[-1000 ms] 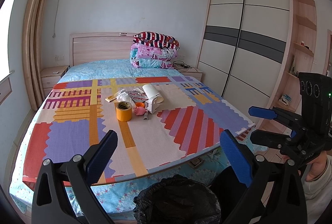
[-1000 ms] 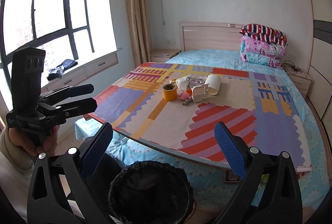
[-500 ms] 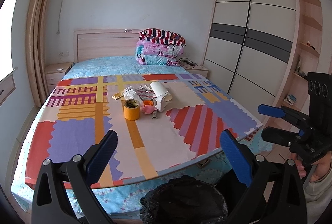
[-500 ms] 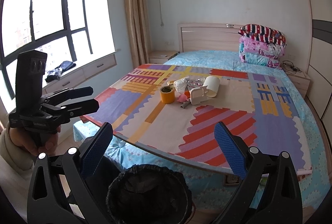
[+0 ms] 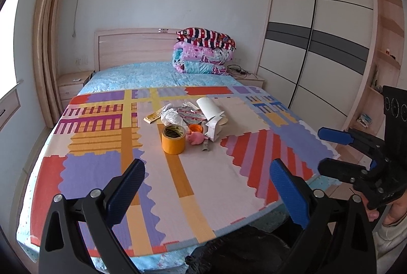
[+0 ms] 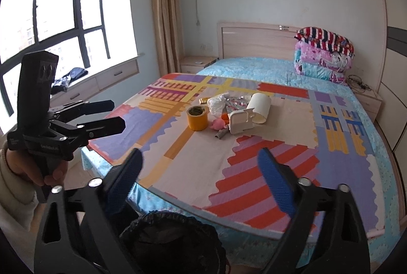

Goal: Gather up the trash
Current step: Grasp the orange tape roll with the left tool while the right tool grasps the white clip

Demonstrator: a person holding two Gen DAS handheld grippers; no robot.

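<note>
A pile of trash lies mid-bed on a patterned mat (image 5: 203, 172): a yellow tape roll (image 5: 173, 139) (image 6: 197, 119), a crumpled white bag (image 5: 173, 117) (image 6: 216, 104), a pink lump (image 5: 195, 138), an orange cap (image 5: 196, 127), foil wrappers (image 5: 190, 112), a white paper roll (image 5: 209, 108) (image 6: 259, 107) and a white box (image 6: 240, 124). A black-lined trash bin (image 5: 241, 248) (image 6: 173, 243) stands at the bed's foot, under both grippers. My left gripper (image 5: 207, 187) (image 6: 119, 116) and right gripper (image 6: 201, 174) (image 5: 328, 149) are open, empty, well short of the pile.
Folded quilts (image 5: 203, 52) are stacked at the headboard. A wardrobe (image 5: 318, 45) stands on the right, nightstands (image 5: 72, 86) flank the bed, and a window bench (image 6: 96, 80) runs along the left wall.
Both grippers have moved forward and slightly up toward the bed; the pile looks nearer and the bin has slid lower in both views. Both stay open.
</note>
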